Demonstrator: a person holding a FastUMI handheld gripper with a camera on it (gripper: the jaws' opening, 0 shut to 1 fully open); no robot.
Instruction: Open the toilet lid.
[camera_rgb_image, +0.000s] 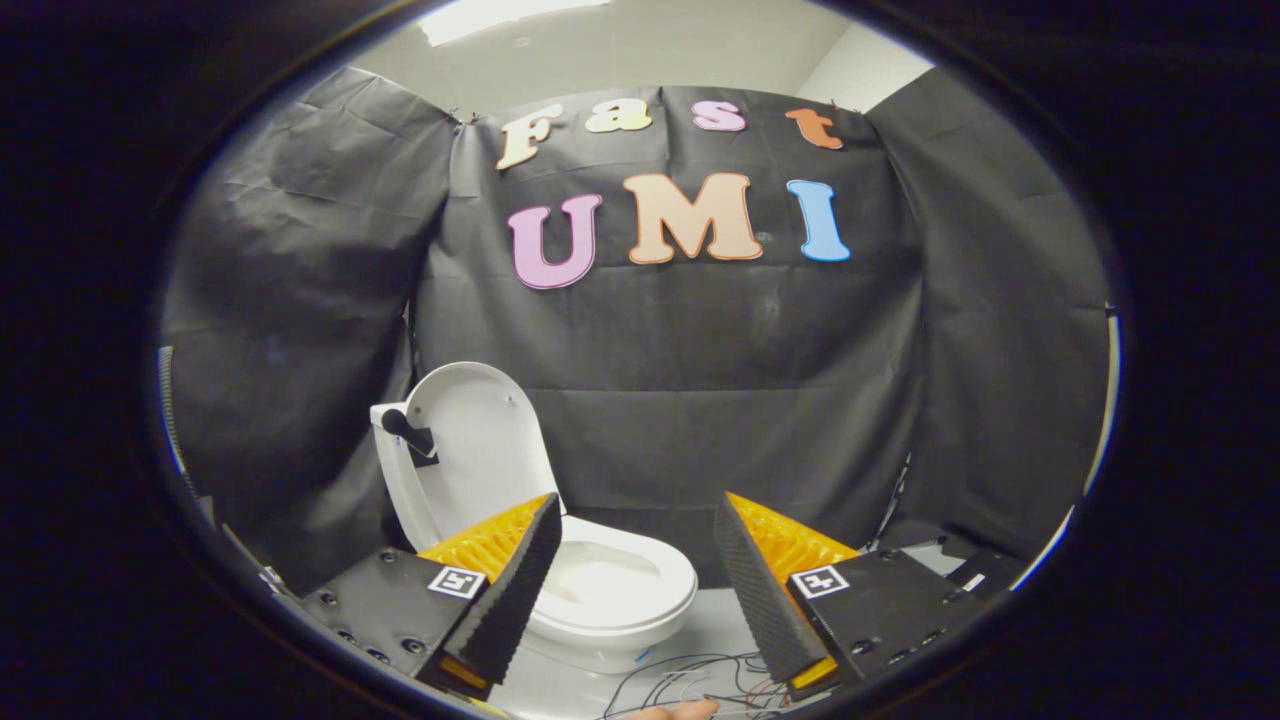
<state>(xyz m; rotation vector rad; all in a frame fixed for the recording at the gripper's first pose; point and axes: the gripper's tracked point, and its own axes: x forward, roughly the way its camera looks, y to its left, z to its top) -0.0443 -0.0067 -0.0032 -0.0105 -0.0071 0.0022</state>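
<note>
Seen from the gripper view, the gripper (636, 520) has its two fingers spread wide apart with nothing between them; their inner faces are ribbed and wedge-shaped, each carried on a dark block bearing a small square marker.

Just beyond the left finger stands the small white glossy plastic toilet (610, 590), its rounded bowl and seat partly hidden behind that finger. The smooth oval white toilet lid (480, 450) is already raised, standing nearly upright at the back of the bowl and leaning toward the crumpled black cloth wall (700, 380). A short black lever-like handle (405, 430) sticks out from the lid's left edge.

By this look the opening is done or close to it. The risk from here would be a stray sideways sweep of the left finger, which sits close to the bowl and could nudge the light toilet or knock the lid forward so that it drops shut.

A tangle of thin loose wires (690, 680) lies on the pale floor (700, 620) near the fingers and could snag them.
</note>
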